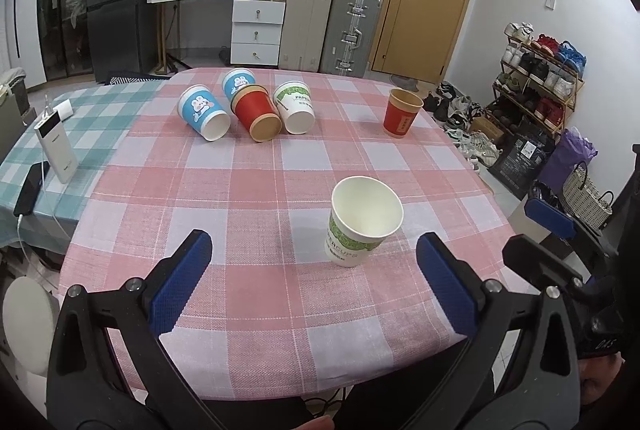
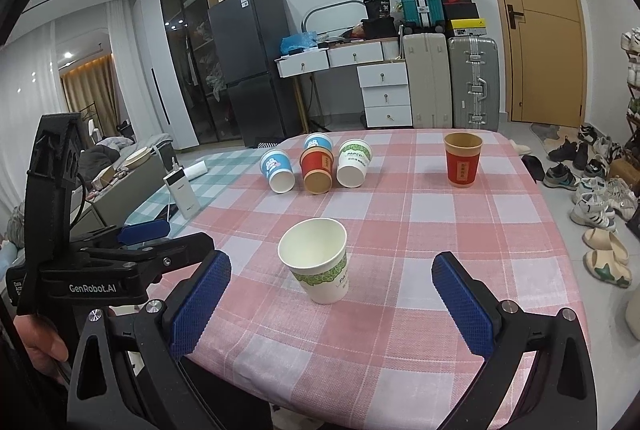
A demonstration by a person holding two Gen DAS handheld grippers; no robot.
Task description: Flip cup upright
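Note:
A white paper cup with a green band (image 1: 362,222) stands upright on the pink checked tablecloth (image 1: 240,189), ahead of both grippers; it also shows in the right wrist view (image 2: 318,260). A red cup (image 1: 402,113) stands upright at the far right. Several cups lie on their sides at the far middle: a blue rabbit cup (image 1: 202,113), a red one (image 1: 256,117), a white and green one (image 1: 295,107), and a second blue one (image 1: 237,82) behind. My left gripper (image 1: 314,250) is open and empty. My right gripper (image 2: 332,270) is open and empty.
A teal checked cloth (image 1: 60,133) at the left carries a white power bank (image 1: 56,145) and a black phone (image 1: 30,189). The left gripper's body (image 2: 100,258) shows in the right wrist view. Suitcases, drawers and a shoe rack (image 1: 540,81) stand beyond the table.

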